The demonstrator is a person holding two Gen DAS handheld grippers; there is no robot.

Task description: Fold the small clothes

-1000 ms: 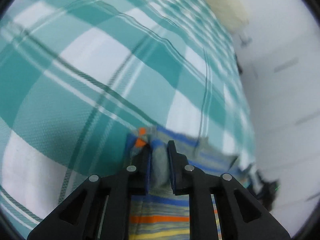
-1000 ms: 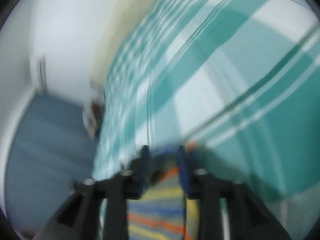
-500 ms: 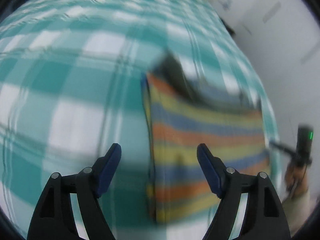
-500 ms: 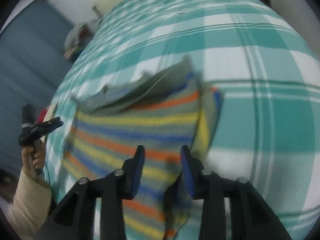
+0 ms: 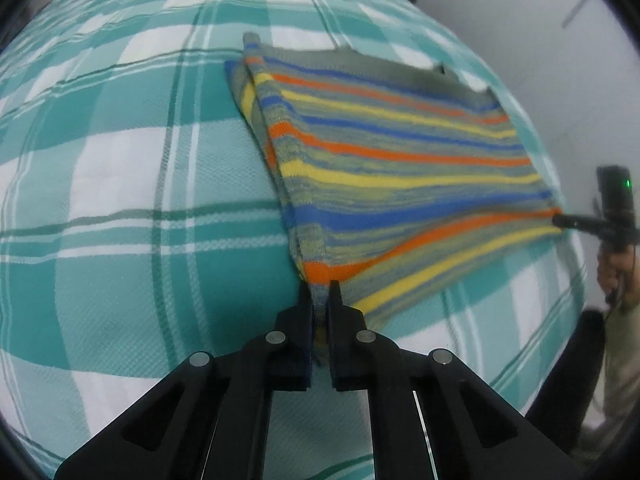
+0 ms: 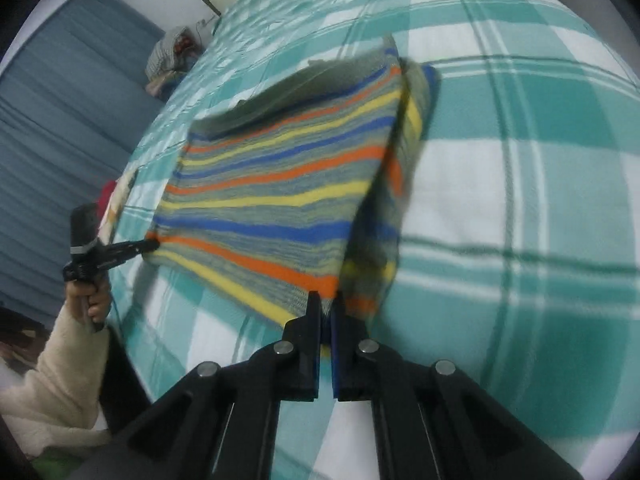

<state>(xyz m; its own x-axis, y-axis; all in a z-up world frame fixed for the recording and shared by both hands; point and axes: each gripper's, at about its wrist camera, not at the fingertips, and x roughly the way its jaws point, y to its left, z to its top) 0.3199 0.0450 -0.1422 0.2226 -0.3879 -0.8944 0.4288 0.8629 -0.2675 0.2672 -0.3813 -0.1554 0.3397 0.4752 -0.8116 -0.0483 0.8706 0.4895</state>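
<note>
A striped knit garment (image 5: 392,152), grey with orange, yellow and blue bands, lies folded on a teal and white checked bed cover (image 5: 120,168). My left gripper (image 5: 320,286) is shut on its near left corner. My right gripper (image 6: 326,296) is shut on its near right corner; the garment also shows in the right wrist view (image 6: 280,184). Each gripper appears in the other's view, clamped on the far near-edge corner: the right one (image 5: 560,220) and the left one (image 6: 148,246). The near edge is lifted and pulled taut between them.
The bed edge and a white wall (image 5: 520,20) lie to the right in the left wrist view. A blue curtain (image 6: 60,112) and a small heap of things (image 6: 168,56) stand beside the bed on the left in the right wrist view.
Both grippers let go of the far edge, pulled back toward me, and have closed on the near corners of the folded garment. The near edge is now raised.
</note>
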